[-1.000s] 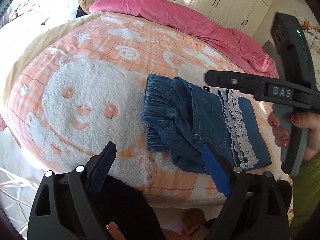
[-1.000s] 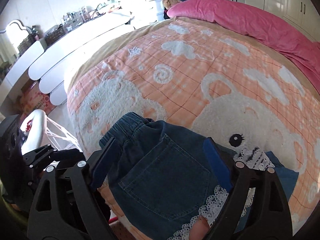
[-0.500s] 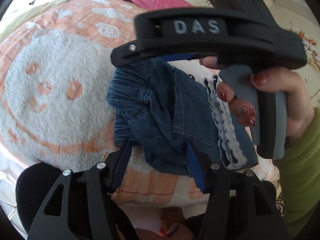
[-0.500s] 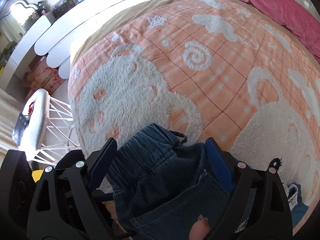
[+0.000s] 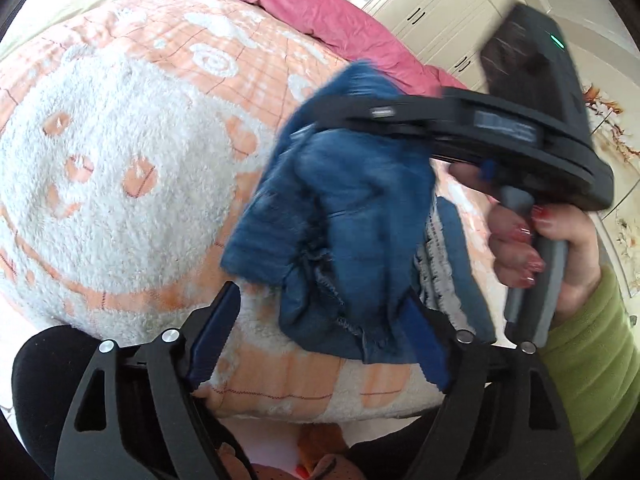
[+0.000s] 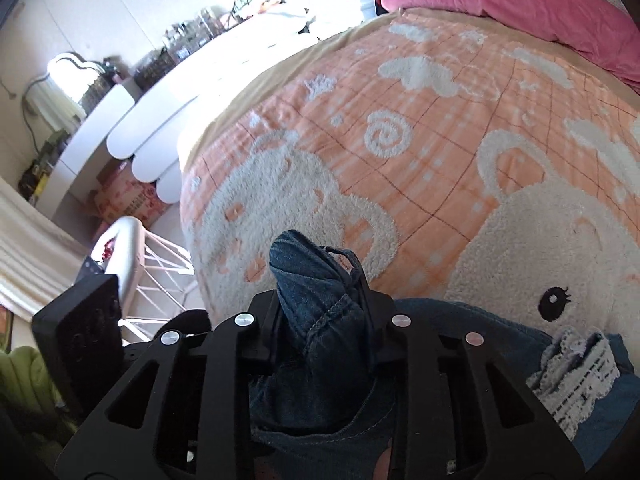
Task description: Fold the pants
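Denim pants sit near the front edge of the bed, on the peach-and-white fleece blanket, already doubled into a compact bundle with the lace-trimmed hems lying to one side. The right gripper has just been closing and now pinches the bunched waistband end, which is raised off the blanket and hangs from its jaws in the left wrist view. The left gripper has just been opening; its jaws stand apart at the near edge of the bundle, with one blue pad over the denim, and they do not appear to press on it. By my judgement the fold is well along, and what is left is to carry the lifted end across, lay it down and flatten it. No container shows in either view.
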Demonstrator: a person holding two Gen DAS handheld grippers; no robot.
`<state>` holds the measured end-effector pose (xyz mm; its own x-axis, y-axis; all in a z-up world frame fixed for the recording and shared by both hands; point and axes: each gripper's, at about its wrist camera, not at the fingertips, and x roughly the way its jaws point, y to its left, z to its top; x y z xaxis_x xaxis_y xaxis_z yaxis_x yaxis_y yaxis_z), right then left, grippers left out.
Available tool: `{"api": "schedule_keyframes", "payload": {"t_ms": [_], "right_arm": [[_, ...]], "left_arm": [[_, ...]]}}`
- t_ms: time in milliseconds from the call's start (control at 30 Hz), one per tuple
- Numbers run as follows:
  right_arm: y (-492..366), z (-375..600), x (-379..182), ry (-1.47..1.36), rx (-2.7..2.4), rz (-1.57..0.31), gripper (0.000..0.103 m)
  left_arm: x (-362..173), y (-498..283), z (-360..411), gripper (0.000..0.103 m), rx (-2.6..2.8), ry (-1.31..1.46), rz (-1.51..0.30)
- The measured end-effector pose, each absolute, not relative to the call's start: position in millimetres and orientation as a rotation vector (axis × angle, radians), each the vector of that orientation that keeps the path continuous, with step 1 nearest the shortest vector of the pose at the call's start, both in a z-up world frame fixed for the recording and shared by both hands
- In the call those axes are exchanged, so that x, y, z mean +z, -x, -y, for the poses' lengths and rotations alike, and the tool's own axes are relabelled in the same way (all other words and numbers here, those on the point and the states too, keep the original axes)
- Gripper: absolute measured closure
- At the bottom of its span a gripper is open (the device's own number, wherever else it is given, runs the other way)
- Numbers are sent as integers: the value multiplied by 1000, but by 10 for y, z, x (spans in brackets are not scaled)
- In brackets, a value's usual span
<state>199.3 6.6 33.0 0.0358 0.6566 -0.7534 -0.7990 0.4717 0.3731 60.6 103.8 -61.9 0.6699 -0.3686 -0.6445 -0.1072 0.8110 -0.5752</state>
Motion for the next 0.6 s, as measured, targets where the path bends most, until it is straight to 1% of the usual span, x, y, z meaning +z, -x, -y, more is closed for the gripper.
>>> {"api": "schedule_keyframes", "payload": {"t_ms": [100,167,233,267,300,333,433,500,533,567,600], "right_arm": [[-2002,187,513,114,1132,-998,81],[-2021,371,601,82,1133,-968,81],[-2051,518,671,58,1121,-947,81],[-2080,607,708,43,1113,-936,81],[-2107,697,743,30,1105,-927,81],[-2125,768,761,24,1100,-917,81],[-2199,1011,823,7,1074,-883,81],[-2251,1227,868,-20,1062,-858,75],[-2271,1343,883,-29,1045,-838,67],[-2303,1520,883,-44,1006,-814,51],[-2327,1690,866,-66,959,-803,48]], "left_arm": [[-569,-679,-992,21,-182,648,-828],[-531,-771,-925,21,-230,673,-826],[-478,-881,-826,24,-277,691,-829],[-447,-925,-775,30,-293,689,-829],[-407,-968,-722,41,-305,686,-824],[-368,-1010,-661,42,-309,675,-824],[-227,-1104,-432,43,-305,640,-805],[-119,-1132,-219,43,-288,584,-779],[-88,-1134,-99,42,-293,549,-767],[-71,-1127,17,38,-312,521,-765],[-78,-1114,151,32,-352,494,-773]]}}
